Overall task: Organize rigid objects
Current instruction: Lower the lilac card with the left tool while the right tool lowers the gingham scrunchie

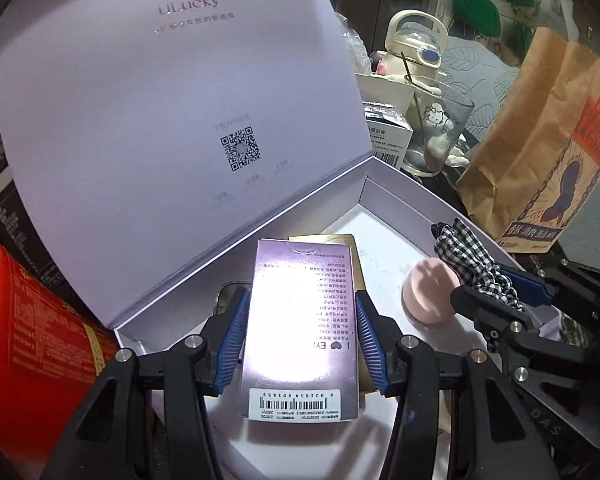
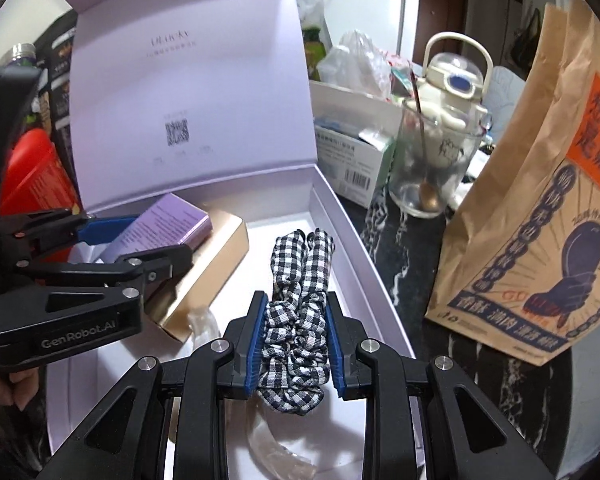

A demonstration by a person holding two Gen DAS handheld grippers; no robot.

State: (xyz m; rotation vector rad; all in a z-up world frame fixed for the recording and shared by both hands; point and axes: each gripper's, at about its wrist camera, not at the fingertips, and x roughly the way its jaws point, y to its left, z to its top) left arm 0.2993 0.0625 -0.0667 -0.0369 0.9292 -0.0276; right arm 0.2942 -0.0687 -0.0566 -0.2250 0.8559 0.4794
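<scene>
I'm clamping the purple carton (image 1: 302,332) in my left gripper (image 1: 300,338), long axis along the fingers, directly above the gold box (image 2: 204,268) in the white gift box (image 1: 384,184); my right gripper (image 2: 296,344) is pinching the gingham scrunchie (image 2: 298,300) alongside.

Left gripper (image 1: 300,332): matte black frame of angular linked arms with triangular cut-outs, round silver screws at the joints, and two fingers faced with ribbed blue pads (image 1: 367,340); the side of its body carries white lettering "GenRobot.AI" as seen from the right wrist view. Right gripper (image 2: 296,344): same make, black linked arms with silver screws and triangular openings, ribbed blue pads on both fingers, with faint letters "DAS" on its body in the left wrist view.
</scene>
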